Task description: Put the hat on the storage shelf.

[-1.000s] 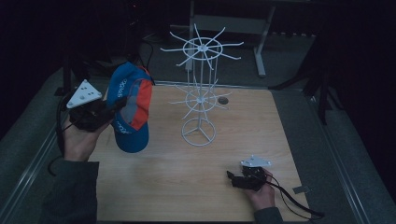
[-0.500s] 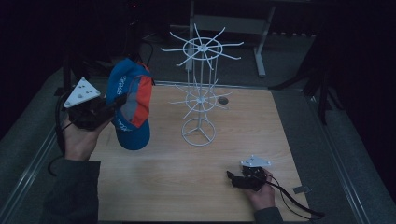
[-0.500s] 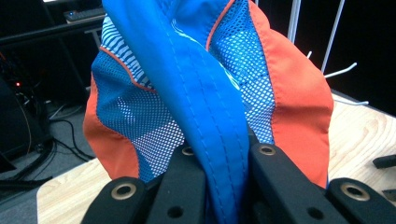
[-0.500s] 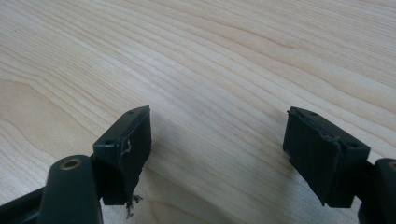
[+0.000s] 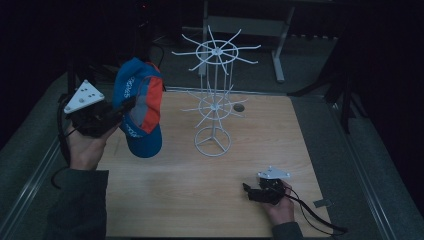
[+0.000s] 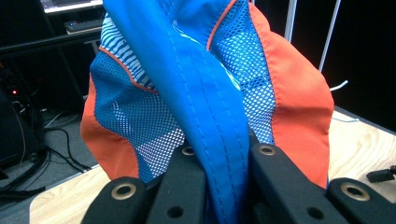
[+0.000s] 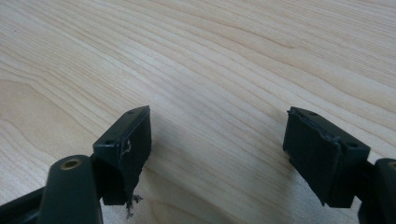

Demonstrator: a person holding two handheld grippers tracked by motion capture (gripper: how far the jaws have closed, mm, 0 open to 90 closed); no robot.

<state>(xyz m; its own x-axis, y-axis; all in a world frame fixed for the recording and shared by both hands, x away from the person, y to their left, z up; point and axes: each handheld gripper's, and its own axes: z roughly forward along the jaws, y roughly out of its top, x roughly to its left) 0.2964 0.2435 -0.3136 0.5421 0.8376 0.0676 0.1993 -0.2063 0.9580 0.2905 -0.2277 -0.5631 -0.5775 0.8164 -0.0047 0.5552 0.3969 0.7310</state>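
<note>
One cap (image 5: 138,112), blue with orange side panels and mesh inserts, hangs in the air to the left of the white wire rack (image 5: 215,95), level with the rack's lower ring of prongs and clear of them. Judged from its sag and folds, the cap is light and soft; the crown will collapse under any pinch, while the stitched blue band looks the firmest place to hold it. The left hand-held gripper (image 5: 119,109) has it there: in the left gripper view the jaws are closed tight on that blue stitched strip (image 6: 219,154), fabric bunched between the pads, the rest of the cap draping above them. The right hand-held gripper (image 5: 250,191) rests low on the worktop (image 5: 200,200), near the front right of the rack's base ring and well apart from it; its jaws stand wide apart, with nothing but bare wood between them.
</note>
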